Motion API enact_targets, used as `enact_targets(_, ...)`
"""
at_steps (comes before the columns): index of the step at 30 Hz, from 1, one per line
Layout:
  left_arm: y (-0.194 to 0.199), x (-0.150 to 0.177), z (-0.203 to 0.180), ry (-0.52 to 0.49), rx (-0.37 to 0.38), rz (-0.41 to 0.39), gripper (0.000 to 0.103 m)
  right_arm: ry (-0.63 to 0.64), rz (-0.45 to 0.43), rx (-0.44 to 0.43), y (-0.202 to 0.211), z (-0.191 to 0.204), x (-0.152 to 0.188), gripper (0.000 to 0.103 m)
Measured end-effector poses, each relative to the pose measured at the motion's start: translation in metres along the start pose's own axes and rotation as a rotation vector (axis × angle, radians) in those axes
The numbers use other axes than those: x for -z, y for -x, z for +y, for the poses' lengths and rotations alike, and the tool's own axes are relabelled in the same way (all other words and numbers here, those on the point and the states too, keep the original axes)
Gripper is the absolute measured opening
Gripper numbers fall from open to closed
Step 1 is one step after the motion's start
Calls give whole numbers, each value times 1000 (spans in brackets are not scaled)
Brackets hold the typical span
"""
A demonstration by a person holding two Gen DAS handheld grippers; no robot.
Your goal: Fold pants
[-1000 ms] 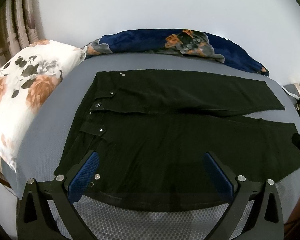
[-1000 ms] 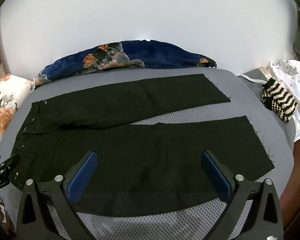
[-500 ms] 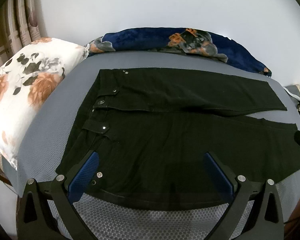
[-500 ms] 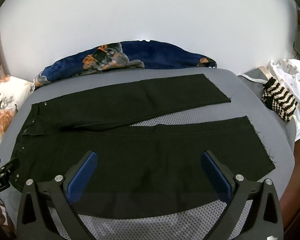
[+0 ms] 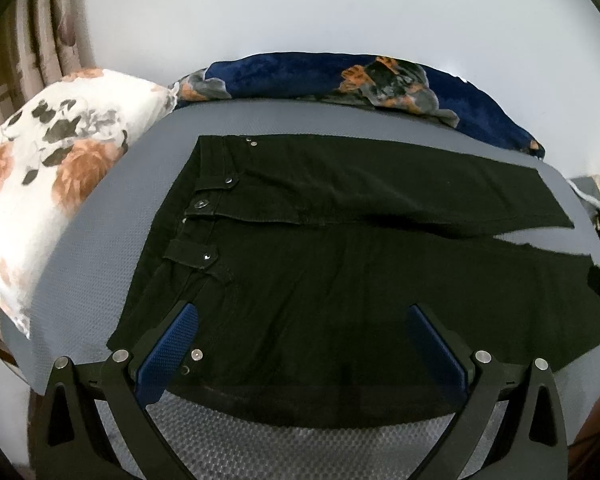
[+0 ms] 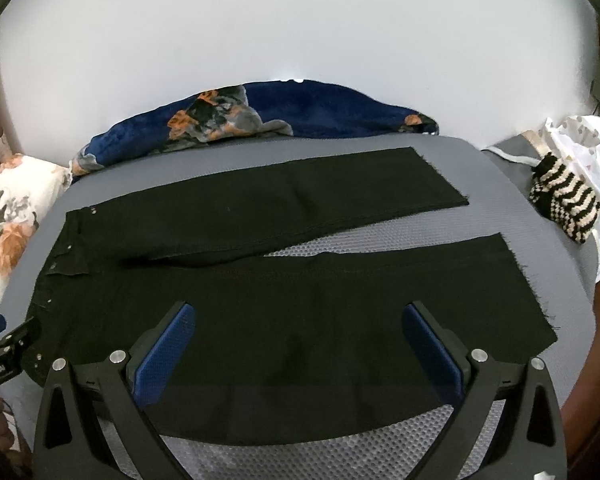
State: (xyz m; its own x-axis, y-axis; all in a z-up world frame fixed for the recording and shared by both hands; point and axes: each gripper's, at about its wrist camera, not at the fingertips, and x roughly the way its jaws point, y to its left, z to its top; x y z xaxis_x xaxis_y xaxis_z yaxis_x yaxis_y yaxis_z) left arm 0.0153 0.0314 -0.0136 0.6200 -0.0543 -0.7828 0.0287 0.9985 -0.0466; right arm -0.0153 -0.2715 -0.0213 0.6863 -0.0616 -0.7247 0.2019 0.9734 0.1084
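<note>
While both tools hung low over the near hem, the left gripper (image 5: 302, 344) stood spread wide, grasping nothing, above the waistband end, and the right gripper (image 6: 298, 342) gaped equally empty over the near leg. The black pants (image 6: 260, 300) lay flat on the grey mattress (image 6: 380, 236), legs splayed rightward; beyond sat a navy floral blanket (image 6: 320, 112).
</note>
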Motion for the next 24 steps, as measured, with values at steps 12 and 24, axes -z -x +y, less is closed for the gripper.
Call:
enact_targets(12,-24,-61,71,151,36,-40,103,-26,3,-156,-24,7,-29,103)
enact_targets(24,-109,-135,166,273,157,30,77,-77,38,-202,-78,28,-83,103)
